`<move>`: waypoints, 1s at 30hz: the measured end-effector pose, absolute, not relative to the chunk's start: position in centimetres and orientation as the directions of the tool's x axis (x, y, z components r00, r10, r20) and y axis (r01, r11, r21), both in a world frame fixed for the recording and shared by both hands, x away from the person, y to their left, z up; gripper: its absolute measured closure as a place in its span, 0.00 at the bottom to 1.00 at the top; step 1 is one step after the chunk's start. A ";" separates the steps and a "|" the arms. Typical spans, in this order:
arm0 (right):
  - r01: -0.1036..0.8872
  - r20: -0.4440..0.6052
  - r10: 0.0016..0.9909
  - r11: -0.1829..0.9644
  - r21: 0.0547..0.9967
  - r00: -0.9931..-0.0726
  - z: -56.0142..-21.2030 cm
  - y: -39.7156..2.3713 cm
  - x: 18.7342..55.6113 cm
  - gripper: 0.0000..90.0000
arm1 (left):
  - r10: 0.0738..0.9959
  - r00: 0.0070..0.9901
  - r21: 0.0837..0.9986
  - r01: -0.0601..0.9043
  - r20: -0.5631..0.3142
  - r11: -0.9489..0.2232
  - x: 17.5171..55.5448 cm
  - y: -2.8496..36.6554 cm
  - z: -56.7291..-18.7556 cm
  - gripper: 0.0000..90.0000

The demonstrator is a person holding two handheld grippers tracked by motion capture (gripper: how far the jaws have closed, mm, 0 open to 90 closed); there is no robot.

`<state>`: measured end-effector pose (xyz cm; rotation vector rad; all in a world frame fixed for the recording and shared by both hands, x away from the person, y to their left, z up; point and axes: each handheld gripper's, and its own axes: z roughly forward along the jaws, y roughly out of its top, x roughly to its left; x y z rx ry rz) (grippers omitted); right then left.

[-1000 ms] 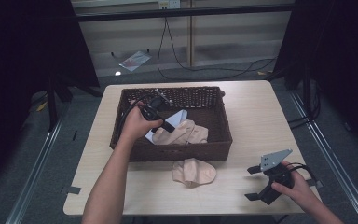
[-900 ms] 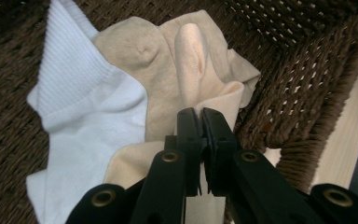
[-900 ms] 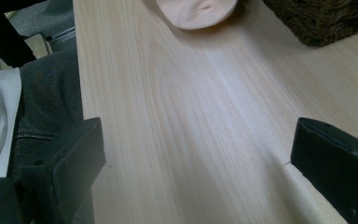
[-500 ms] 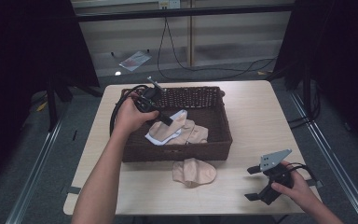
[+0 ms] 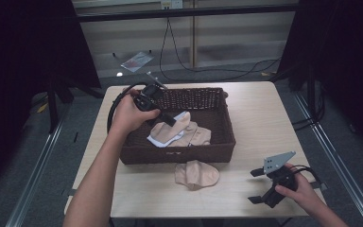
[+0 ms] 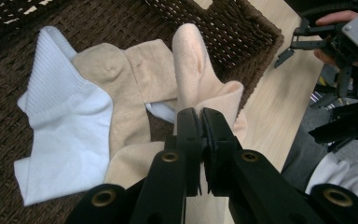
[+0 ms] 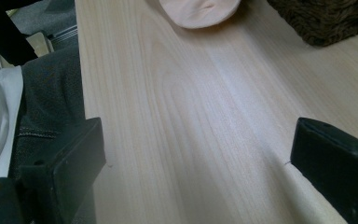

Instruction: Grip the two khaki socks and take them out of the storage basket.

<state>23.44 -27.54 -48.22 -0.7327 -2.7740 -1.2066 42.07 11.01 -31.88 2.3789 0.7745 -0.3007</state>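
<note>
**Peach sock pinched and lifted over the basket**

In the high view, the left gripper (image 5: pixel 172 119) sits left of centre, over the brown wicker basket (image 5: pixel 220 153) that takes up the middle of the frame. Its jaws are pressed together on the edge of a peach sock (image 5: pixel 183 122), which hangs from them above the basket's floor. The left gripper view shows this close up: the two black jaws meet at the centre of the frame with the peach sock (image 6: pixel 198 79) clamped between them, its toe end pointing toward the top of the frame.

Under it, in the left half of that view, a white ribbed sock (image 6: pixel 65 140) lies flat on the basket bottom, with a tan sock (image 6: pixel 121 88) partly across it.

A second peach sock (image 5: pixel 197 174) lies on the light wooden table (image 5: pixel 260 113), just below the basket's near wall, low in the middle of the high view.

The right gripper (image 5: pixel 257 187) is at the lower right of the high view, held low at the table's near edge, well apart from the basket. Its jaws stand wide open with nothing between them; the right gripper view shows bare table (image 7: pixel 191 116) between the two black jaws.
</note>
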 end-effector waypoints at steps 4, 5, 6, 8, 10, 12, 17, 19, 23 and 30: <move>0.433 0.207 0.413 0.585 0.686 -0.887 -48.2 -27.6 23.4 0.03 | 0.440 0.810 0.487 0.586 -0.388 -0.648 41.5 11.0 -31.4 0.96; 0.428 0.206 0.408 0.585 0.688 -0.889 -48.2 -27.6 23.4 0.03 | 0.425 0.821 0.487 0.569 -0.381 -0.663 41.5 11.0 -31.3 0.96; 0.430 0.208 0.408 0.586 0.687 -0.889 -48.2 -27.6 23.4 0.03 | 0.430 0.813 0.489 0.581 -0.393 -0.651 41.2 10.9 -31.2 0.96; 0.429 0.205 0.410 0.588 0.686 -0.889 -48.2 -27.5 23.4 0.03 | 0.394 0.831 0.494 0.552 -0.393 -0.671 41.0 11.0 -30.8 0.96; 0.429 0.204 0.410 0.589 0.685 -0.889 -48.2 -27.5 23.4 0.03 | 0.385 0.840 0.498 0.538 -0.382 -0.680 40.5 10.8 -30.5 0.96; 0.429 0.202 0.412 0.589 0.685 -0.889 -48.2 -27.5 23.4 0.03 | 0.369 0.848 0.498 0.524 -0.380 -0.691 40.0 10.7 -30.3 0.96; 0.430 0.200 0.416 0.587 0.686 -0.887 -48.2 -27.5 23.4 0.03 | 0.345 0.858 0.498 0.505 -0.381 -0.706 39.0 10.5 -30.2 0.96; 0.430 0.200 0.416 0.587 0.686 -0.887 -48.3 -27.5 23.4 0.03 | 0.332 0.864 0.495 0.492 -0.377 -0.716 38.6 10.3 -30.3 0.96; 0.431 0.201 0.417 0.585 0.687 -0.886 -48.2 -27.5 23.4 0.03 | 0.323 0.873 0.497 0.476 -0.365 -0.725 38.0 10.1 -30.6 0.96; 0.428 0.198 0.416 0.585 0.689 -0.888 -48.2 -27.5 23.4 0.03 | 0.300 0.887 0.486 0.446 -0.351 -0.751 37.0 9.8 -31.3 0.95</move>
